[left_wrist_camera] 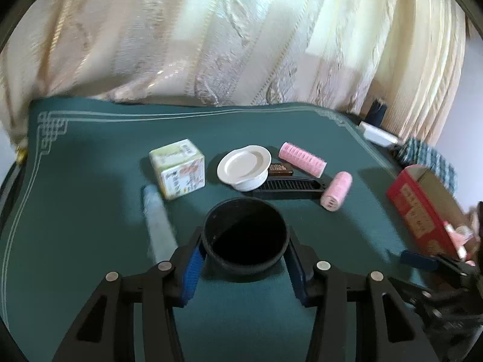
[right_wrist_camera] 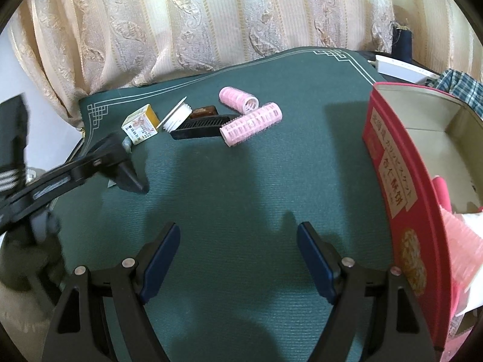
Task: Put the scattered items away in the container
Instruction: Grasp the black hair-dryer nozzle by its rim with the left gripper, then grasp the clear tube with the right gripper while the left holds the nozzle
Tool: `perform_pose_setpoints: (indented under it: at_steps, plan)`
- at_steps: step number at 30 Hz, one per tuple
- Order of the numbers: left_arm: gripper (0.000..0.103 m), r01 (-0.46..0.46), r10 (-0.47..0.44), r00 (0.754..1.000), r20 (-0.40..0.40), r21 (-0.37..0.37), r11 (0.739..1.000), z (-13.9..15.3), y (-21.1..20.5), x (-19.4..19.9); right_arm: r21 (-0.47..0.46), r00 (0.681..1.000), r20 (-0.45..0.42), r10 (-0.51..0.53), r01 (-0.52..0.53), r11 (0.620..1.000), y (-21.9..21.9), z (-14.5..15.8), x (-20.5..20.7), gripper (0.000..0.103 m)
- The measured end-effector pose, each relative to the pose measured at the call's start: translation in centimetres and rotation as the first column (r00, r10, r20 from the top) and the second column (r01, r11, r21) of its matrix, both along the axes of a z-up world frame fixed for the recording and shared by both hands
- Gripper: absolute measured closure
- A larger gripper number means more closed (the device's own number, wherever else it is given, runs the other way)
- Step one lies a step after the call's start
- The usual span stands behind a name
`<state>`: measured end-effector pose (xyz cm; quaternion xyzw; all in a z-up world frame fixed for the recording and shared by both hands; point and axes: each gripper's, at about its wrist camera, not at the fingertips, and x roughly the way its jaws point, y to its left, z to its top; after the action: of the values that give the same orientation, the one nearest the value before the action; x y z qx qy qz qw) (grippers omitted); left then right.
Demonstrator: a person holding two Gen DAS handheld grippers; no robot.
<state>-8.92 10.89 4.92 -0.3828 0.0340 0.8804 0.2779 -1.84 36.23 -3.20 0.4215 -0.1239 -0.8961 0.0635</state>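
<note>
I see a green mat (right_wrist_camera: 241, 196) spread over the whole work surface, and I place everything else against it. A patterned curtain (right_wrist_camera: 211, 15) hangs behind the mat's far edge. On the mat's right side sits the red box (right_wrist_camera: 389, 163), open at the top; inside it I can make out a pink roller (right_wrist_camera: 462, 241) and some white paper near the close end, while the far end of its floor shows bare cardboard. Near the mat's far middle lies the loose pile: a small printed carton (left_wrist_camera: 178, 169), a white lid (left_wrist_camera: 244, 166) propped on its rim, a black comb (left_wrist_camera: 289, 185) just in front of it, a small brown piece (left_wrist_camera: 280, 169) behind the comb, and two pink hair rollers (left_wrist_camera: 302, 158) (left_wrist_camera: 336, 191), one touching the comb's right end. A pale blue tube (left_wrist_camera: 158, 229) lies on the mat just in front of the carton.

My left gripper (left_wrist_camera: 244, 238) has its jaws closed against the sides of a black cup (left_wrist_camera: 244, 236), which is open-mouthed and dark inside; I cannot tell whether the cup rests on the mat or sits just above it. My right gripper (right_wrist_camera: 238, 256) is over the mat's near middle, jaws spread wide with nothing between them
</note>
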Motion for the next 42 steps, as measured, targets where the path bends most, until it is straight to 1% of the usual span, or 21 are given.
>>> perform_pose_setpoints:
  at_steps: [4, 10, 16, 19, 21, 26, 28, 30, 33, 39, 42]
  plan:
    - [0.052, -0.036, 0.035, 0.999, 0.013, 0.067, 0.997, 0.4, -2.3, 2.0, 0.016, 1.000, -0.004, 0.001, -0.001, 1.000, -0.3, 0.0, 0.1, 0.021]
    - [0.052, -0.069, 0.068, 0.998, 0.014, 0.109, 0.992, 0.9, -4.9, 4.0, 0.034, 1.000, -0.007, -0.013, 0.013, 0.999, -0.3, 0.0, 0.1, 0.021]
    - [0.052, -0.157, 0.158, 0.987, 0.006, 0.145, 0.977, 1.1, -8.5, 4.1, 0.086, 0.999, 0.034, -0.006, 0.003, 0.996, -1.2, -0.1, -0.5, 0.021]
    - [0.052, -0.202, 0.205, 0.979, 0.001, 0.159, 0.966, 1.2, -10.2, 3.6, 0.059, 0.997, 0.064, 0.038, -0.042, 0.997, -2.4, 0.3, -1.3, 0.021]
    - [0.052, -0.223, 0.227, 0.974, -0.004, 0.174, 0.959, 1.2, -11.3, 3.4, 0.036, 0.994, 0.066, 0.084, -0.086, 0.996, -3.7, 1.0, -1.9, 0.021]
    - [0.052, -0.249, 0.257, 0.966, -0.013, 0.194, 0.949, 1.2, -13.3, 3.0, 0.049, 0.981, 0.049, 0.187, -0.190, 0.981, -8.0, 2.5, -4.0, 0.021]
    - [0.052, -0.256, 0.264, 0.964, -0.016, 0.192, 0.947, 1.1, -13.7, 3.0, 0.062, 0.976, 0.047, 0.213, -0.216, 0.974, -10.0, 2.5, -5.5, 0.024]
    - [0.052, -0.257, 0.266, 0.964, -0.023, 0.199, 0.946, 1.1, -14.2, 3.3, 0.064, 0.968, 0.066, 0.242, -0.246, 0.967, -12.1, 2.0, -7.4, 0.036]
    - [0.052, -0.259, 0.272, 0.961, -0.039, 0.205, 0.944, 1.5, -14.9, 3.8, 0.054, 0.958, 0.090, 0.272, -0.277, 0.959, -14.6, 1.4, -10.0, 0.043]
    - [0.052, -0.261, 0.273, 0.962, -0.026, 0.220, 0.940, 1.2, -16.2, 3.6, 0.086, 0.944, 0.079, 0.319, -0.325, 0.942, -19.2, 1.5, -13.7, 0.044]
    - [0.052, -0.256, 0.265, 0.964, -0.011, 0.227, 0.940, 0.7, -16.4, 3.3, 0.106, 0.943, 0.089, 0.321, -0.329, 0.938, -20.6, 1.0, -15.3, 0.045]
